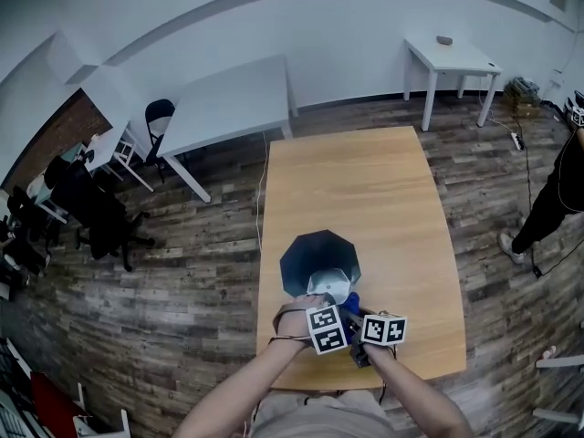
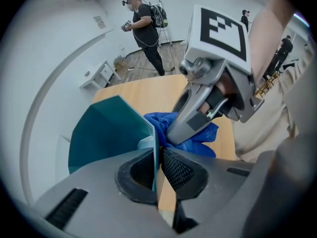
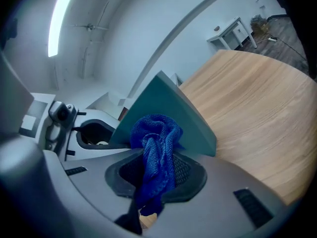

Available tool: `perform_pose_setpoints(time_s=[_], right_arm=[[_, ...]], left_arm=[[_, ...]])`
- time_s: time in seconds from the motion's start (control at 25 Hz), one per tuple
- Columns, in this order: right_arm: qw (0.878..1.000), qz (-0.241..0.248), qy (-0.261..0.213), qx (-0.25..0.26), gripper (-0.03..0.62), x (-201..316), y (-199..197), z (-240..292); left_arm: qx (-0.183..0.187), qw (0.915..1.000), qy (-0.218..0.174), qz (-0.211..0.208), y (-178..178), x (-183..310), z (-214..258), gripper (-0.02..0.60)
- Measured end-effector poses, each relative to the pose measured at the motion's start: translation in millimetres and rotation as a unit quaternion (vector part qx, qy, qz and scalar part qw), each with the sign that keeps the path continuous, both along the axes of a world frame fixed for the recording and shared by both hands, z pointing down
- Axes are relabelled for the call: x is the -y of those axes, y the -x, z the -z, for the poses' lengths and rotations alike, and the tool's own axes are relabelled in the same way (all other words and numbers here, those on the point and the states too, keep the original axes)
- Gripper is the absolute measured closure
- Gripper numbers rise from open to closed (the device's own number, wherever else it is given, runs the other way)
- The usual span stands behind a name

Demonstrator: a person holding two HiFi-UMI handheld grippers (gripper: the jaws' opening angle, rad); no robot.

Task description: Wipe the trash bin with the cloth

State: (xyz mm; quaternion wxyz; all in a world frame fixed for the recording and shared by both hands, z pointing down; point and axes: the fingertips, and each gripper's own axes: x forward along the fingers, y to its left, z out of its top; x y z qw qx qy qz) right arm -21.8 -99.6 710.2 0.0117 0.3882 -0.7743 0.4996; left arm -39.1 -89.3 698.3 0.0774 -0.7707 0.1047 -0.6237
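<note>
A dark teal trash bin (image 1: 319,258) stands open-topped on the near half of the wooden table (image 1: 365,181). My left gripper (image 1: 321,297) points steeply down at the bin's near rim. In the left gripper view, my left gripper (image 2: 157,170) is shut on the thin teal wall of the bin (image 2: 109,133), with one pad on each side of it. My right gripper (image 3: 157,175) is shut on a blue cloth (image 3: 156,152), bunched against the outside of the bin (image 3: 168,110). The cloth (image 2: 198,135) also shows just beyond my left jaws.
A white table (image 1: 228,103) stands beyond the wooden one and a smaller white table (image 1: 452,57) at the back right. Black office chairs (image 1: 100,213) are at the left. A person (image 1: 547,208) stands at the right edge.
</note>
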Motion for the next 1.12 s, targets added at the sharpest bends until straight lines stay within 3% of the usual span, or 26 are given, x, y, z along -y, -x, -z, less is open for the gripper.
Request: perform_pose_setpoints(time_s=[0.64, 1.12], right_arm=[[0.988, 0.041, 0.117, -0.097, 0.511, 15.2, 25.3, -153.3], [0.982, 0.009, 0.149, -0.119, 0.511, 37.6, 16.1, -213.0]], left_arm=[[0.0, 0.9999, 0.012, -0.004, 3.5, 3.1, -0.2, 0.551], [-0.006, 0.9995, 0.028, 0.01, 0.7, 2.3, -4.7, 0.56]])
